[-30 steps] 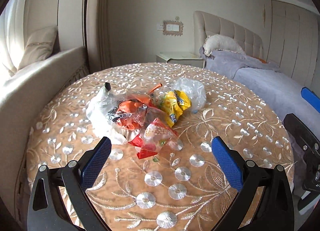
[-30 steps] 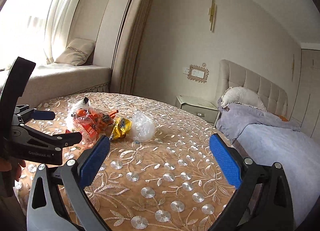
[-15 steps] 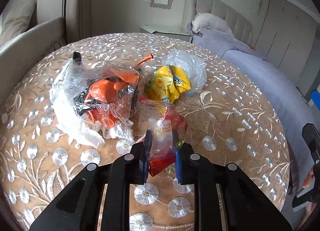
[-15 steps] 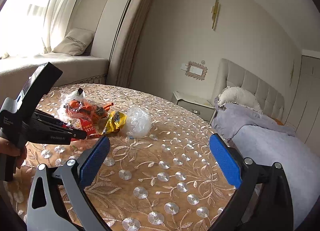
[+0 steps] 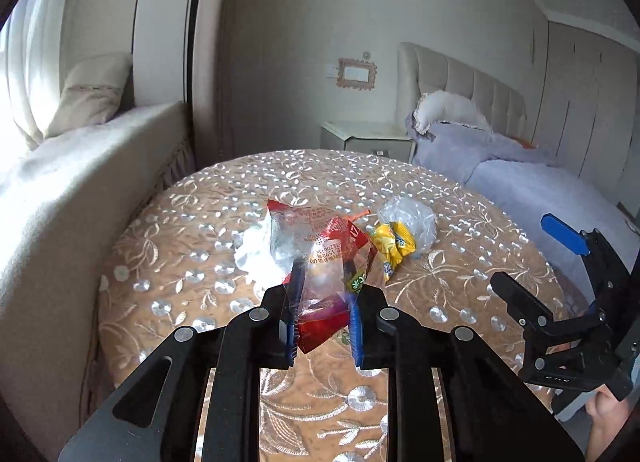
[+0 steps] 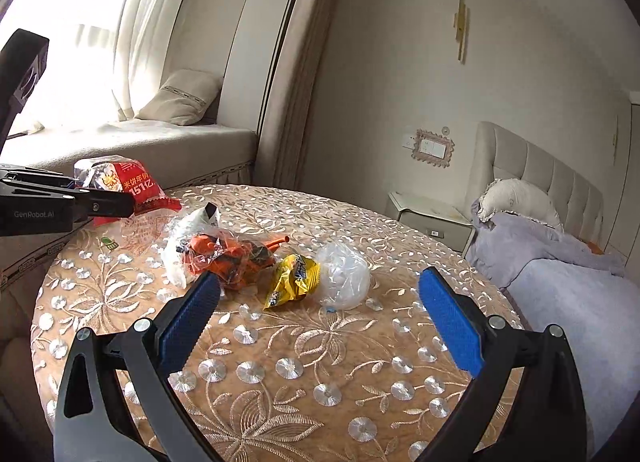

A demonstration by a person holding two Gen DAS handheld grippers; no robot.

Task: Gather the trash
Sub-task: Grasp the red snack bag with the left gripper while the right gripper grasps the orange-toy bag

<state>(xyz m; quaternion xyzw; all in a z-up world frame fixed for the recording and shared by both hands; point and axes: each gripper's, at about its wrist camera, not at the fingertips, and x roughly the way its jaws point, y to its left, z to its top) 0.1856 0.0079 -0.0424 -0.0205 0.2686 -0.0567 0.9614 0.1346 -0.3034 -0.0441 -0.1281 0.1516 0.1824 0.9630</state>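
1. The left gripper (image 5: 323,304) has its jaws closed tight on a red wrapper (image 5: 320,258), part clear film and part red print, and holds it clear above the worktop (image 5: 192,246)
2. In the right wrist view the same wrapper (image 6: 128,190) hangs at the far left, pinched at the tip of the left gripper (image 6: 120,204), above the worktop's (image 6: 320,362) left edge
3. The right gripper (image 6: 320,318) has its jaws spread wide with nothing between them, over the near part of the worktop
4. Three pieces of trash lie in a row near the worktop's middle: an orange bag (image 6: 228,258) of clear film with white plastic bunched at its left, a yellow packet (image 6: 294,280) just beside it, and a clear bag (image 6: 344,276) touching the packet's right side
5. The orange bag's contents are probably crumpled wrappers; the film blurs them
6. A bed (image 6: 580,294) with grey covers stands to the right, near the worktop
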